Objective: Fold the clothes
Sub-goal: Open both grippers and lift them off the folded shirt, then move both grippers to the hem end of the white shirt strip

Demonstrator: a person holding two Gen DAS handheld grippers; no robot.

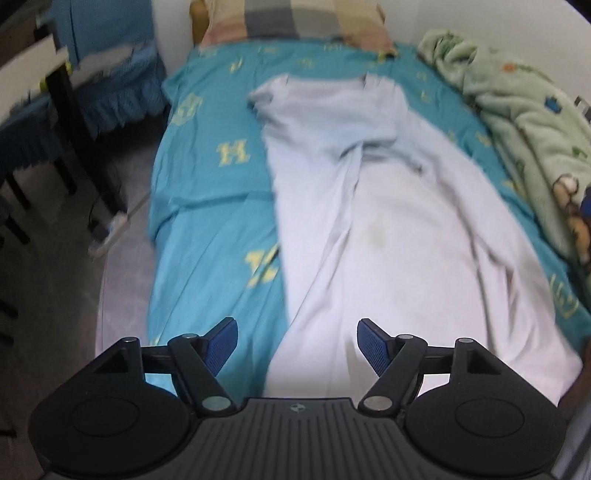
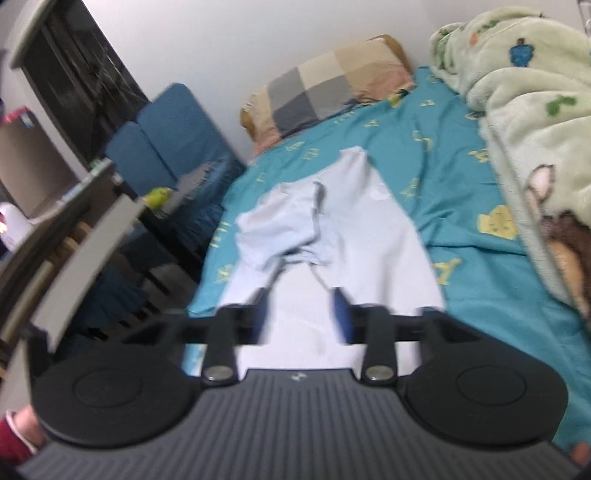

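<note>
Lying just ahead of both spread grippers (image 1: 297, 345) (image 2: 301, 314), pale garment (image 1: 388, 221) on bed.

The left wrist view looks from the foot of the bed (image 1: 207, 192) along its length toward the pillow (image 1: 291, 18) at the top of the frame, held level and above the near edge. The right wrist view faces the same way but is rolled, so the pillow (image 2: 332, 81) sits upper centre. Both share the pale garment (image 1: 388, 221) (image 2: 351, 236) mid-frame and the green blanket (image 1: 517, 122) (image 2: 524, 122) at right.
</note>
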